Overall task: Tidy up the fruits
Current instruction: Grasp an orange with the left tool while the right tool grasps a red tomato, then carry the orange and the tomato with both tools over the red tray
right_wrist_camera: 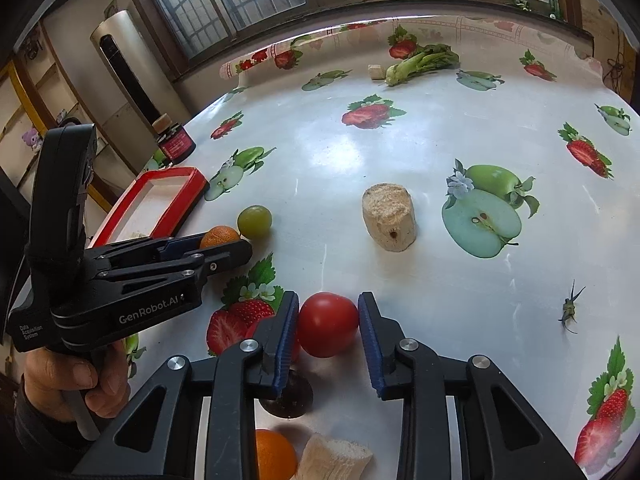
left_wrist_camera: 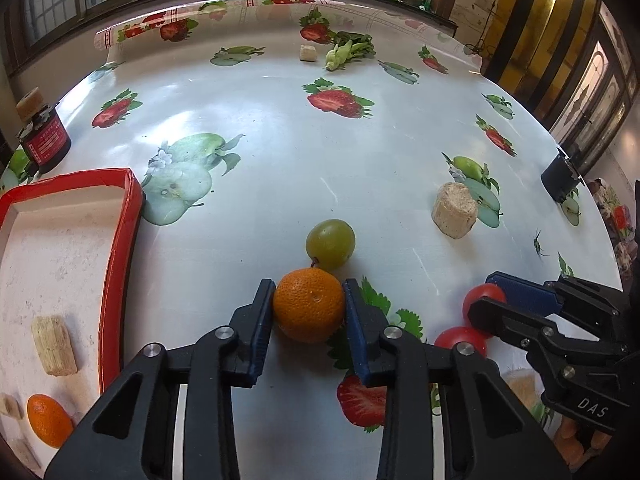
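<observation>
My left gripper is shut on an orange mandarin that sits on the table; it also shows in the right wrist view. A green grape lies just beyond it. My right gripper is open around a red tomato, pads close to both sides, a small gap on the right. A second tomato lies beside it. A red-rimmed tray at the left holds another mandarin and a beige block.
A beige cylinder block stands mid-table. A dark jar stands far left, a black pot at the right edge. Leafy greens and a small block lie at the far edge. An orange and bread piece lie near me.
</observation>
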`<move>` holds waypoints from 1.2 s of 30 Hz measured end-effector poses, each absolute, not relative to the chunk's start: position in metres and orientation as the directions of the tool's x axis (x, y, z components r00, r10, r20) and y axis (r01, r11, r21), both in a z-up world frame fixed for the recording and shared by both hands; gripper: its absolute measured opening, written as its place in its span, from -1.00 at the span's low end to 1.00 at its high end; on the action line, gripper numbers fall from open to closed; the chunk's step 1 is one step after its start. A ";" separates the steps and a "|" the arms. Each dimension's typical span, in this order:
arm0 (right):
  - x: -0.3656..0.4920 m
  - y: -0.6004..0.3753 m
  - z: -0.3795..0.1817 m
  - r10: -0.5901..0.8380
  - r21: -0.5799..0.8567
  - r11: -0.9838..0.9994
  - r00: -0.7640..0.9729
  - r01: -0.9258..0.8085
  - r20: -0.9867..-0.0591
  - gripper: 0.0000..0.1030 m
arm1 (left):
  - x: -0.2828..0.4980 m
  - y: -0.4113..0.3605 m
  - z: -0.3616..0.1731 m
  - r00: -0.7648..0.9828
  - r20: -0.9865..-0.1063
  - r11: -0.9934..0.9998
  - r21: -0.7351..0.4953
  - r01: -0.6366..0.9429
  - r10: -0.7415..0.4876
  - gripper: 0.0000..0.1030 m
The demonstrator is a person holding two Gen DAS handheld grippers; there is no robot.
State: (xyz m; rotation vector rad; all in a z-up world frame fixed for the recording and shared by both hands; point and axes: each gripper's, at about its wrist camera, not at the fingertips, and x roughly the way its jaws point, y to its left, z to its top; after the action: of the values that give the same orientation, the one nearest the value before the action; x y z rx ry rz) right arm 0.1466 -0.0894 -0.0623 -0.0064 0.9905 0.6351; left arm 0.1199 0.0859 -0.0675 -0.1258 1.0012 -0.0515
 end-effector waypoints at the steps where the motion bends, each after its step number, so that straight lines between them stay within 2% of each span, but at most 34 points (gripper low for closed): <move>1: 0.145 -0.091 -0.061 0.496 0.275 0.821 0.388 -0.500 -0.777 -0.39 | 0.117 0.086 -0.067 0.540 -0.836 0.991 -0.130 -0.015 -0.101 -0.40; 36: 0.096 -0.043 -0.008 0.562 0.232 0.753 0.420 -0.616 -0.712 -0.39 | 0.021 0.149 -0.013 0.640 -0.768 0.984 -0.110 -0.137 0.003 -0.40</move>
State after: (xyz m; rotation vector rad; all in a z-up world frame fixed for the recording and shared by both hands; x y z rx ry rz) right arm 0.0963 -0.0426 -0.0082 -0.0687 0.8652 0.7388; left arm 0.0207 0.1491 -0.0126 -0.1635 0.8731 0.0800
